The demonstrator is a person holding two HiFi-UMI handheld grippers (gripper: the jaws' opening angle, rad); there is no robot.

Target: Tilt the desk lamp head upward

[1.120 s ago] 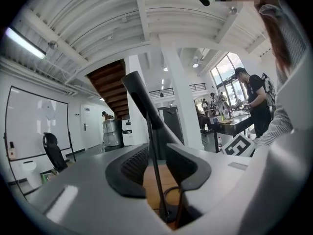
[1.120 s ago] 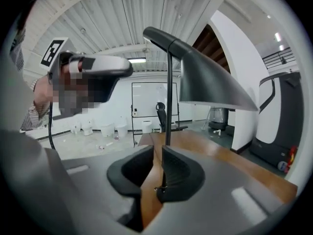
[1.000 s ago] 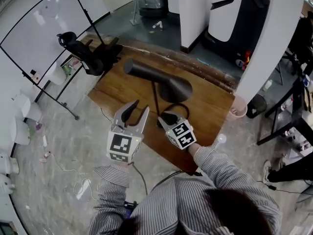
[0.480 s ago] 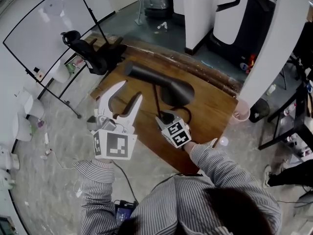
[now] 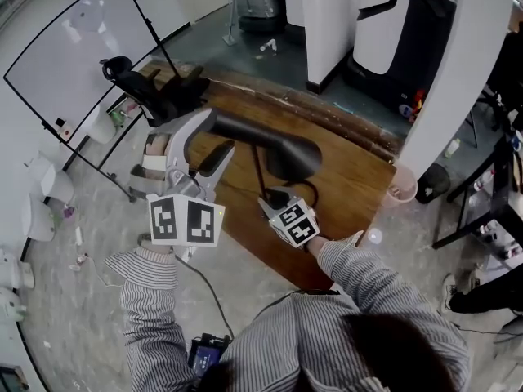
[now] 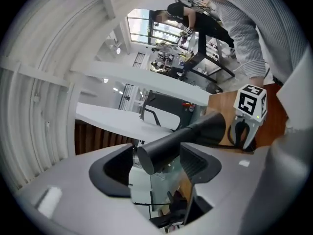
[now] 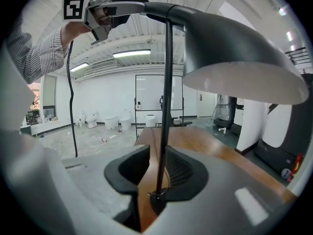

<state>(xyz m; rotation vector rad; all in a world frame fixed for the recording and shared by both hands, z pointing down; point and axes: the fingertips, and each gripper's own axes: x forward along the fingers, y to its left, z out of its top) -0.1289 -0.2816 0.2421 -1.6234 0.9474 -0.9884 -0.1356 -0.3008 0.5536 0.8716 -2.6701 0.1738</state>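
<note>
A black desk lamp stands on the wooden table (image 5: pixel 347 178). Its head (image 5: pixel 274 141) lies nearly level, cone shade (image 7: pixel 234 58) to the right and round tail (image 6: pixel 178 143) to the left. My left gripper (image 5: pixel 214 131) is raised to the tail. Its jaws have just been opening and stand wide, with the tail end between them and no pad pressing on it. My right gripper (image 5: pixel 276 197) sits low at the foot of the thin stem (image 7: pixel 166 106). The stem rises between its jaws, close to the right one, and a strip of wood shows on the left.
A black office chair (image 5: pixel 143 88) stands at the table's far left corner, with a whiteboard (image 5: pixel 73 39) behind it. A pink bucket (image 5: pixel 399 182) and a white pillar (image 5: pixel 466 64) are at the right. A cable (image 5: pixel 208 288) trails off the near edge.
My left gripper has risen from the near table edge to the lamp head's tail, rolled over, and its jaws have spread wider. The right gripper has shifted slightly toward the stem.
</note>
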